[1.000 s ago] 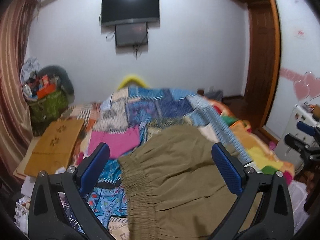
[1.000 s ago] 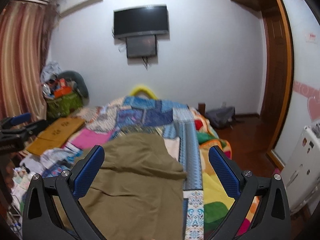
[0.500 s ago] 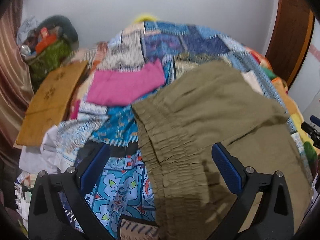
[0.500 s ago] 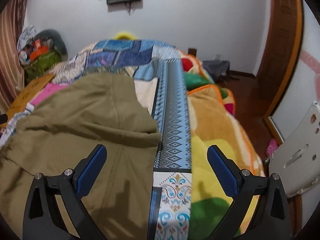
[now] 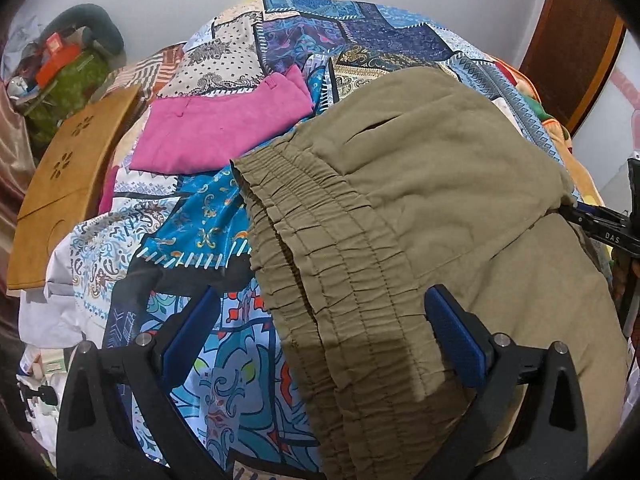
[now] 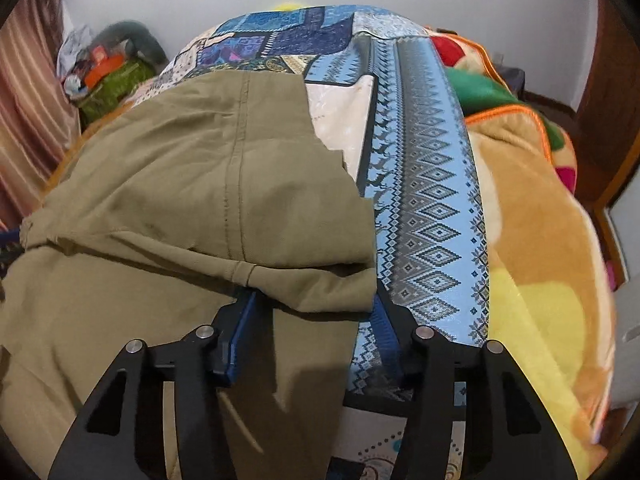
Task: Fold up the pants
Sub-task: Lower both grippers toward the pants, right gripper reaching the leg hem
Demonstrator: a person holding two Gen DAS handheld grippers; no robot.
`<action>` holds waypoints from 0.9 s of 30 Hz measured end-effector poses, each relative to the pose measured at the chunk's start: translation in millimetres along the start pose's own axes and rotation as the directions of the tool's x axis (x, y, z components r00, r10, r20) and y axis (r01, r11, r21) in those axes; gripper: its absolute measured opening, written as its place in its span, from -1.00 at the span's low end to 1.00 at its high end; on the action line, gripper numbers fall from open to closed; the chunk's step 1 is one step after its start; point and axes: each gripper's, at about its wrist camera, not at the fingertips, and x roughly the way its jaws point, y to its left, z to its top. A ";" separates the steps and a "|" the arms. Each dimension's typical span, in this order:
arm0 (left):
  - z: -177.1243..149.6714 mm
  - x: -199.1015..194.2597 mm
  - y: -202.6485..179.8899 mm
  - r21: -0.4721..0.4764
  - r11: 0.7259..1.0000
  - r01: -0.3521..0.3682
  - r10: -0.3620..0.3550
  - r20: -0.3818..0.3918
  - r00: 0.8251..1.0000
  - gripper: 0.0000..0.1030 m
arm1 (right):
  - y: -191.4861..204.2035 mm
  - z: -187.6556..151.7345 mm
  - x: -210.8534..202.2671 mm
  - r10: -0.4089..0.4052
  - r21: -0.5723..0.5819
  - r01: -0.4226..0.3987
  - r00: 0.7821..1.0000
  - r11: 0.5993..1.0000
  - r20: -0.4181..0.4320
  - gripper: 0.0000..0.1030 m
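Note:
Olive-green pants lie on the patchwork bedspread, folded over on themselves, the gathered elastic waistband towards me in the left wrist view. My left gripper is open and straddles the waistband low over it. In the right wrist view the pants show a folded leg edge. My right gripper is open, its blue pads either side of that folded edge, narrower than before. The right gripper also shows at the right edge of the left wrist view.
A pink garment lies beyond the pants. A wooden board lies at the bed's left edge. A cluttered green bag stands by the wall. A yellow and orange blanket covers the bed's right side.
Both grippers have dropped and tilted down towards the pants. The right gripper's fingers have narrowed around the folded leg edge. The left stays wide open over the waistband.

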 end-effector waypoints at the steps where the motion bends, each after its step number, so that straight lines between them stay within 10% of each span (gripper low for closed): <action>1: 0.0 0.1 0.6 -0.001 1.000 -0.003 0.003 0.001 1.000 1.00 | -1.3 -1.8 -1.3 0.004 0.008 -0.004 1.000 1.000 -0.001 -0.11; 16: -0.6 -4.9 -2.2 0.035 0.997 -0.071 0.070 0.026 0.997 1.00 | -0.4 4.5 3.0 -0.051 -0.021 0.050 0.997 0.999 -0.051 -0.43; 27: 22.3 -35.1 -5.5 0.054 0.997 -0.057 0.053 0.073 0.996 1.00 | 2.2 13.6 -41.1 -0.030 -0.005 0.029 0.999 1.000 -0.037 0.09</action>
